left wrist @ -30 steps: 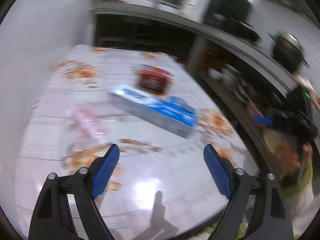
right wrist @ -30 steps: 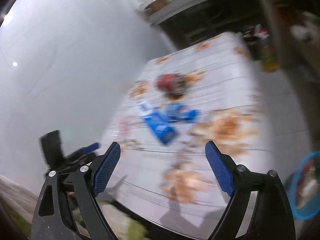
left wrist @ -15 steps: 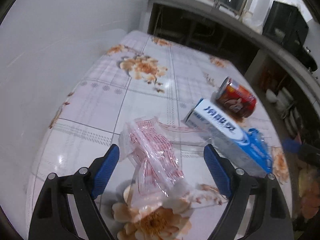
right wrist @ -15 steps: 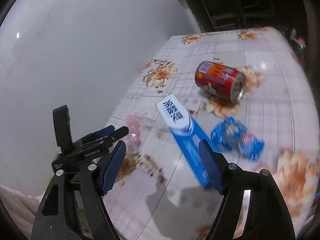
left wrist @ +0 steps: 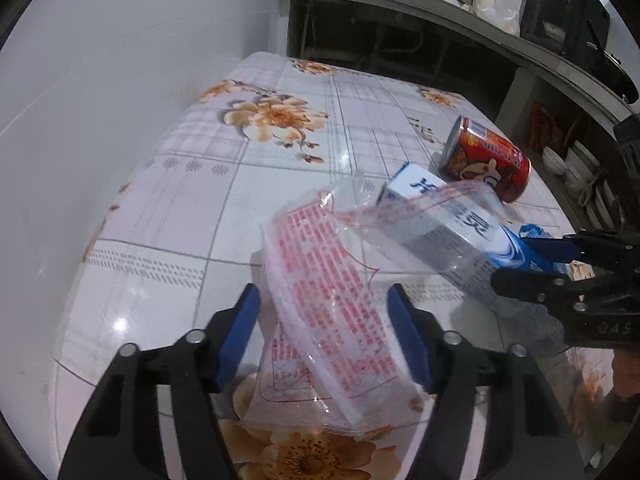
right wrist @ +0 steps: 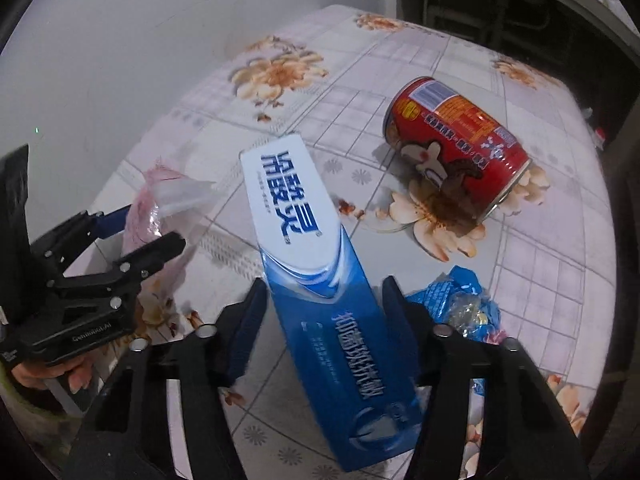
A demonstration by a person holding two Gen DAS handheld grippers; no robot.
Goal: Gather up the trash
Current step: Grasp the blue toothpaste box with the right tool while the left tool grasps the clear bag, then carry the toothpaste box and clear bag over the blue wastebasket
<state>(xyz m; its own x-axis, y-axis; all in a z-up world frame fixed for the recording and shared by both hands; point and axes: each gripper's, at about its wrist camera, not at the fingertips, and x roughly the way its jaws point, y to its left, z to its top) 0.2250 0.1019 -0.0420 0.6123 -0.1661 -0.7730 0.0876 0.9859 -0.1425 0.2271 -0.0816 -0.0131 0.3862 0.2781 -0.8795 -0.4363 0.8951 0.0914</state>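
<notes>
A clear plastic bag [left wrist: 320, 280] with red print lies between my left gripper's [left wrist: 326, 332] blue pads. Its jaws are closing, and a small gap still shows at the left pad. My right gripper [right wrist: 324, 324] straddles the near end of a blue and white toothpaste box [right wrist: 304, 220]; its jaws are closing too, with the pads just beside the box's long sides. A red can [right wrist: 456, 140] lies on its side behind the box. A crumpled blue wrapper [right wrist: 456, 300] sits just right of the right gripper. Each gripper shows in the other's view: left gripper [right wrist: 156, 226], right gripper [left wrist: 510, 260].
Everything lies on a table with a glossy floral cloth [left wrist: 180, 208]. A pale wall [left wrist: 100, 80] runs along its left side. A dark counter with shelves [left wrist: 400, 4] stands behind and to the right. A person's hand [right wrist: 40, 376] holds the left gripper.
Both grippers have come down close to the table and their jaws have narrowed. The left now frames the plastic bag, and the right now frames the toothpaste box.
</notes>
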